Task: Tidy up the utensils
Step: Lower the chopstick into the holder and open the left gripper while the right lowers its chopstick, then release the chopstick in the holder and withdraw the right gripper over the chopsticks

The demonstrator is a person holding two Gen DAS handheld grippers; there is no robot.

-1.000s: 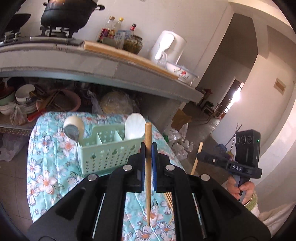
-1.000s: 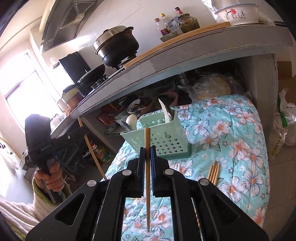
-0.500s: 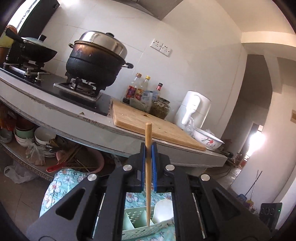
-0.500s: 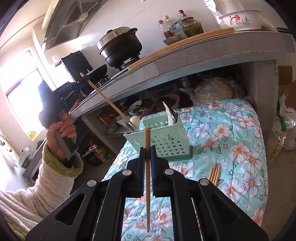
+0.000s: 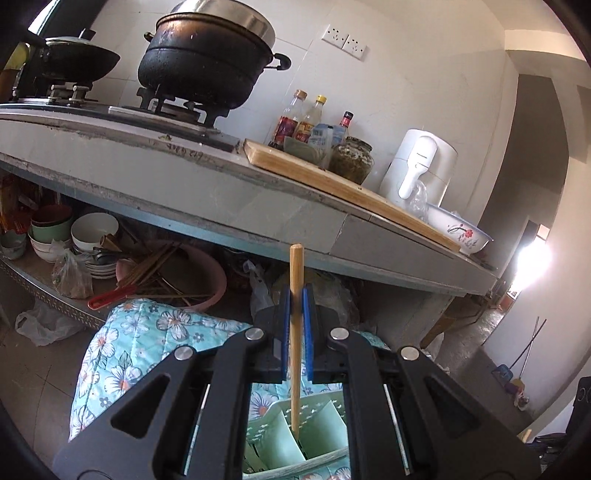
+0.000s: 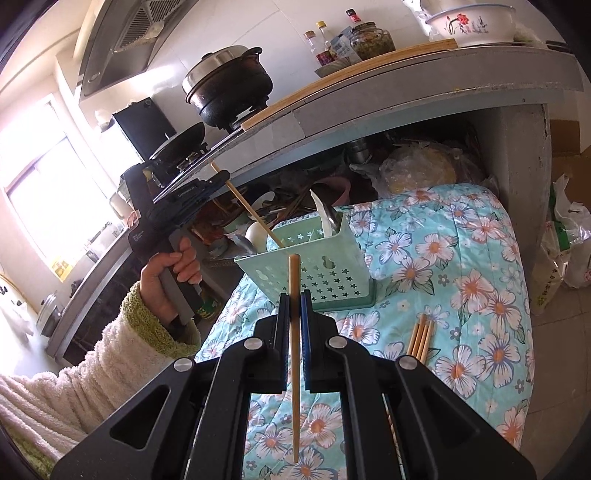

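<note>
Left hand-held gripper (image 5: 294,295) with chopstick (image 5: 295,332) over caddy (image 5: 317,439)

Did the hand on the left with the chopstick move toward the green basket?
Yes. The left gripper went rightward to the green basket; its chopstick tip now dips inside.

Pot (image 5: 207,62): sat on the stove at 11 o'clock in the left view.
Cutting board (image 5: 343,188): lay on the counter, right of the stove.
Bottles (image 5: 314,125): stood behind the board.
Kettle (image 5: 419,170): white, at 2 o'clock.
Bowl (image 6: 469,20): flowered, at the counter's end.
Cloth (image 6: 461,295): turquoise, flowered, under the counter edge.
</note>
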